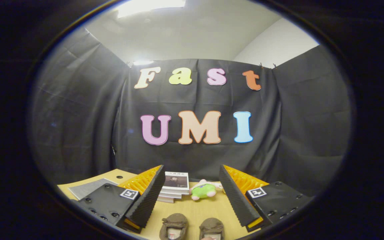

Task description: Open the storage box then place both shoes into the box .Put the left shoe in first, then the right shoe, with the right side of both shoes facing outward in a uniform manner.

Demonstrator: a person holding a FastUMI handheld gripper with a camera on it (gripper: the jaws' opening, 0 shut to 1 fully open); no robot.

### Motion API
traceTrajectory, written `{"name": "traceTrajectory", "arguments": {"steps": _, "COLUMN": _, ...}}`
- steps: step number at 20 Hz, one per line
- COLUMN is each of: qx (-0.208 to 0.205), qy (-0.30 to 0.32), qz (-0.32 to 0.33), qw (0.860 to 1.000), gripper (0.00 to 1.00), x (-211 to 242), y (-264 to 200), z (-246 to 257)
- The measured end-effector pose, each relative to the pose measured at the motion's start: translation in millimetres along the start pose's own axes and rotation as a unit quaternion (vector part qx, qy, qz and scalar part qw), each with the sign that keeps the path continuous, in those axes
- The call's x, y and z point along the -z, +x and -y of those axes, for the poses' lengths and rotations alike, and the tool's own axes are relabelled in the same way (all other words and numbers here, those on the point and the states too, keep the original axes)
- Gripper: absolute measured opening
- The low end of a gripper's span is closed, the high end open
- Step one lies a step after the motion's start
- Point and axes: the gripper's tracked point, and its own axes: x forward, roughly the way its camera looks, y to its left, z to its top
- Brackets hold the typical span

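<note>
Booth with black cloth walls, white ceiling above, light wooden table as the surface. Gripper held above the table, fingers spread wide apart, nothing between the pads, gripping nothing. Two shoes side by side on the table: left shoe and right shoe, both brown-grey soft slip-ons, rounded toes pointing away toward the cloth wall, light insoles partly showing; heels cut off from sight. Shoes lie low between the two fingers, apart from both pads, not touching each other. Beyond the shoes, a stack of books near the back of the table; just beside the stack, a green and pink plush toy. Grey flat sheet on the table on the stack's other side.
</note>
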Motion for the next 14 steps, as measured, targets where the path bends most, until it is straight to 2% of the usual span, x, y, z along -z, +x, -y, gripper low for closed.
{"name": "traceTrajectory", "arguments": {"steps": 4, "qx": -0.004, "qy": 0.006, "qz": -0.016, "qw": 1.0, "gripper": 1.0, "x": 8, "y": 2, "z": 1}}
{"name": "traceTrajectory", "arguments": {"steps": 8, "qx": -0.041, "qy": 0.044, "qz": -0.044, "qw": 0.997, "gripper": 1.0, "x": 22, "y": 6, "z": -12}}
{"name": "traceTrajectory", "arguments": {"steps": 10, "qx": -0.078, "qy": 0.095, "qz": -0.076, "qw": 0.99, "gripper": 1.0, "x": 40, "y": 3, "z": -29}}
{"name": "traceTrajectory", "arguments": {"steps": 14, "qx": -0.129, "qy": 0.18, "qz": -0.143, "qw": 0.965, "gripper": 1.0, "x": 70, "y": 1, "z": -50}}
